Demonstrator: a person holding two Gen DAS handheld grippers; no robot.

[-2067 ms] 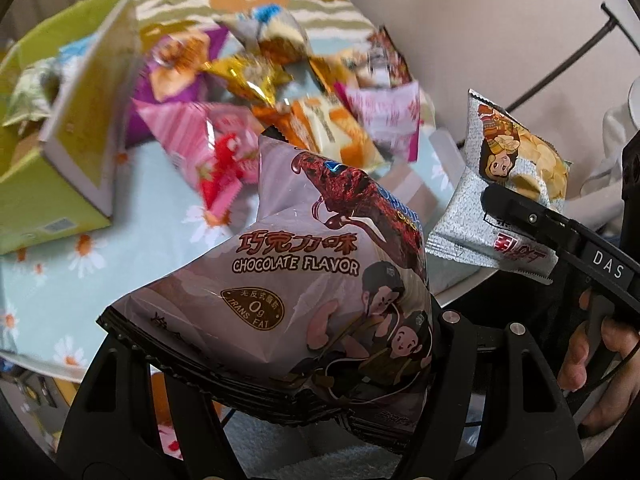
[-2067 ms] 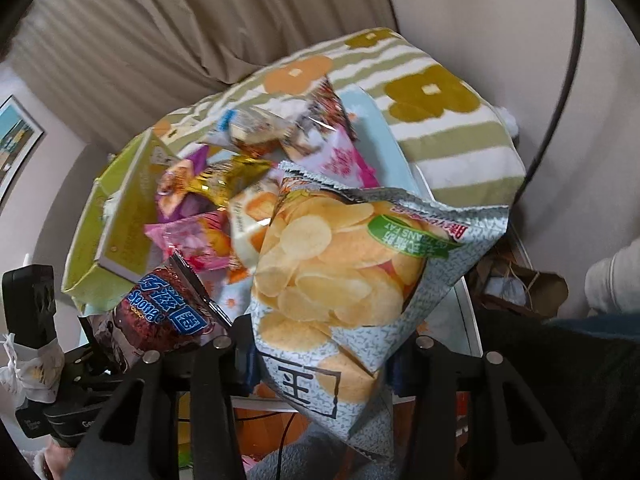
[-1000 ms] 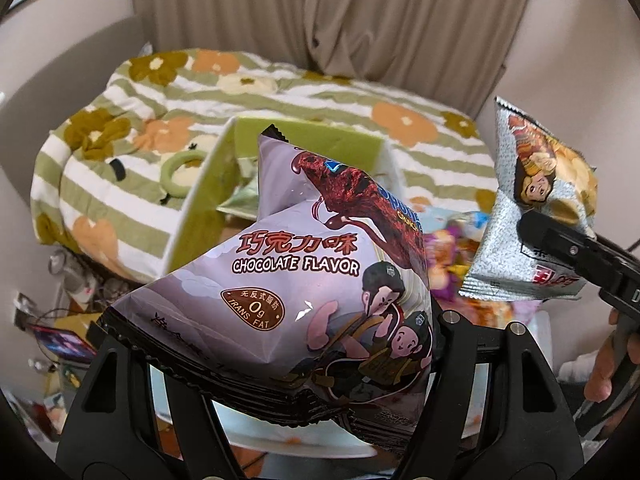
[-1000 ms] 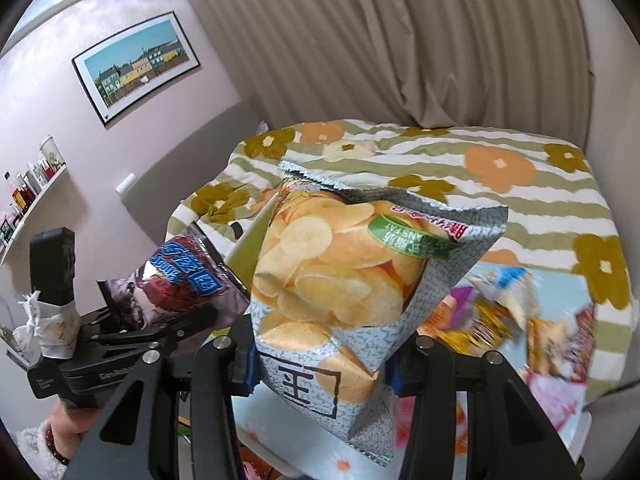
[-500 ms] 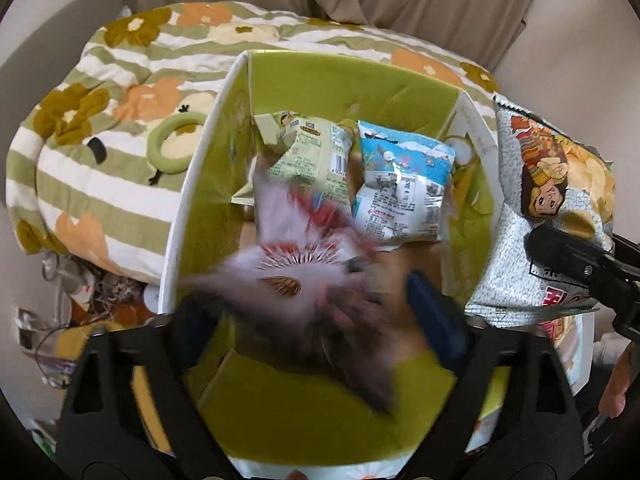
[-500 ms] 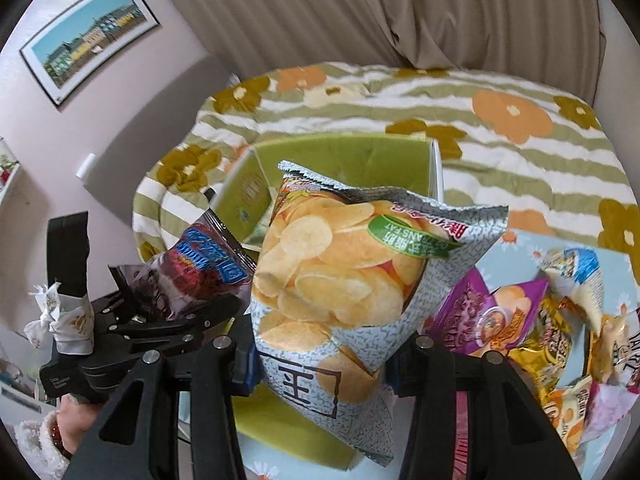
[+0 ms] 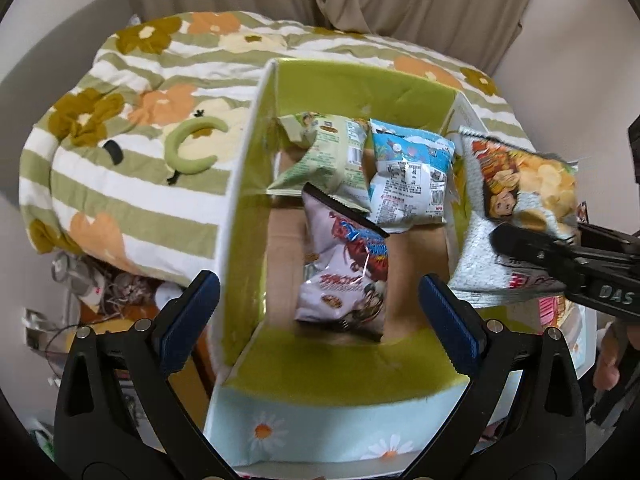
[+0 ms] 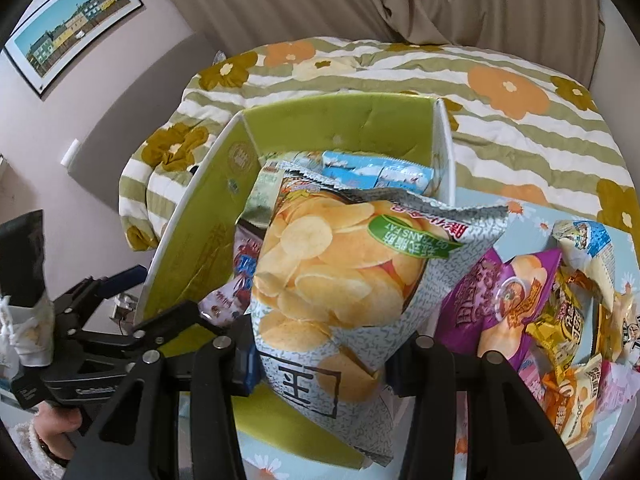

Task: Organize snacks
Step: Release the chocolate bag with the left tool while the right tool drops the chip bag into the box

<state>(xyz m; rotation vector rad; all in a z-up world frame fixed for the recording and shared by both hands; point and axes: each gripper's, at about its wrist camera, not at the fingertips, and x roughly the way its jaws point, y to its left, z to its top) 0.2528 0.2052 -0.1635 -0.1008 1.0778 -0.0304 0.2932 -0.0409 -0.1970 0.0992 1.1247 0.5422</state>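
Right tongs (image 8: 320, 364) clamped on chip bag (image 8: 352, 280), frame centre | left tongs (image 7: 320, 312) just opened, empty, above box (image 7: 360, 80) | light, puffy, crushable, slippery: pinch sealed edge

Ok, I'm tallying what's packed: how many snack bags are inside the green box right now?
3. A pale green bag at the back left, a blue bag at the back right, and the chocolate bag in front. Others may be hidden underneath.
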